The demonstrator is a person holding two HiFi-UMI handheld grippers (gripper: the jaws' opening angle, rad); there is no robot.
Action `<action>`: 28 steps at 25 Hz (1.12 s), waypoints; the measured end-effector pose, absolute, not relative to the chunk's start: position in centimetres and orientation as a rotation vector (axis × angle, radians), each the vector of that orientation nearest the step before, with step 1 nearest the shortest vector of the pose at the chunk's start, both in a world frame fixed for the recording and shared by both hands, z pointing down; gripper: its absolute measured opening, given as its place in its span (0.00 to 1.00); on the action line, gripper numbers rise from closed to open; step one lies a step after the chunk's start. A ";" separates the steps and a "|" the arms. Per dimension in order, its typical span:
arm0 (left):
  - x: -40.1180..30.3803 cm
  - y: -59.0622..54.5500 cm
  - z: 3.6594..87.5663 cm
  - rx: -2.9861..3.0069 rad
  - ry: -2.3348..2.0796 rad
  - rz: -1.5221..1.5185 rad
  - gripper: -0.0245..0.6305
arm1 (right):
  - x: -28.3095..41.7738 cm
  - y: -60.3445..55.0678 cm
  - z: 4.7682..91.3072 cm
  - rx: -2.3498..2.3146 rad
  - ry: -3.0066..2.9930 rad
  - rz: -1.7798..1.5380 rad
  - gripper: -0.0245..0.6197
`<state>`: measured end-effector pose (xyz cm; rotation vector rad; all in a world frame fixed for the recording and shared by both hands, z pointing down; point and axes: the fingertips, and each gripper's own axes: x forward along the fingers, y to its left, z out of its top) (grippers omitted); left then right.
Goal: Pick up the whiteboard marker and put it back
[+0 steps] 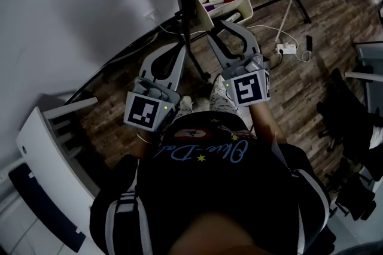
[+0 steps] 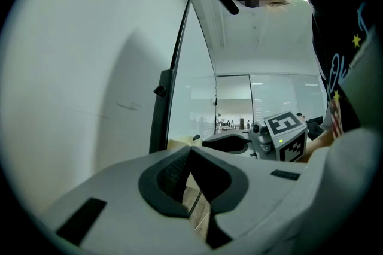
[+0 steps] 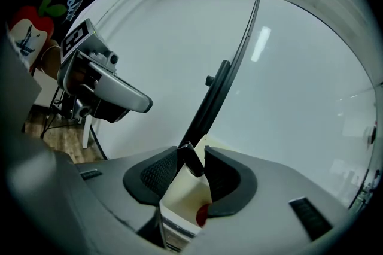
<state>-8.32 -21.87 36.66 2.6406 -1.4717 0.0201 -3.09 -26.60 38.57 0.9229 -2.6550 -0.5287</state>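
Looks all but finished. Shows the right claw point(image 3: 190, 153) released, jaws wide apart either side of the black whiteboard marker point(image 3: 194, 167), with a gap at one pad and no squeeze. Finds that marker tilted, lower end apparently down in the cream box point(image 3: 176, 197) at the whiteboard's point(image 3: 299, 98) lower edge, near a red-capped pen point(image 3: 203, 215). Shows the left claw point(image 2: 190, 151) clenched on nothing, off to the side. Leaves, by this reckoning, only backing the right claw clear and checking that the marker rests inside.
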 end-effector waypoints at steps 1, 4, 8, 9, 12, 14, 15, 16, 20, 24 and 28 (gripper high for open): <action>-8.4 -21.8 36.7 2.638 -1.476 0.020 0.04 | -3.1 -26.6 38.6 0.923 -2.653 -0.529 0.25; -8.6 -21.8 36.9 2.630 -1.482 0.024 0.04 | -3.2 -26.8 38.7 0.925 -2.645 -0.537 0.25; -8.6 -21.7 36.8 2.630 -1.481 0.021 0.04 | -3.1 -27.0 38.7 0.926 -2.614 -0.558 0.24; -8.6 -21.8 36.7 2.632 -1.482 0.019 0.04 | -3.1 -27.1 38.6 0.930 -2.616 -0.564 0.24; -8.7 -21.9 36.7 2.634 -1.484 0.014 0.04 | -3.2 -27.2 38.6 0.927 -2.599 -0.587 0.22; -8.7 -22.0 36.7 2.635 -1.483 0.013 0.04 | -3.2 -27.2 38.6 0.920 -2.582 -0.599 0.22; -8.7 -22.0 36.6 2.635 -1.483 0.013 0.04 | -3.1 -27.1 38.5 0.919 -2.579 -0.603 0.22; -8.7 -22.0 36.6 2.636 -1.482 0.014 0.04 | -3.2 -27.1 38.3 0.920 -2.582 -0.606 0.21; -8.6 -22.0 36.4 2.643 -1.477 0.008 0.04 | -3.1 -26.9 37.8 0.924 -2.601 -0.605 0.20; -8.4 -22.1 36.4 2.651 -1.469 0.003 0.04 | -2.7 -27.0 37.0 0.964 -2.614 -0.630 0.18; -8.1 -22.2 36.2 2.661 -1.462 -0.003 0.04 | -1.8 -27.4 36.4 1.009 -2.616 -0.627 0.16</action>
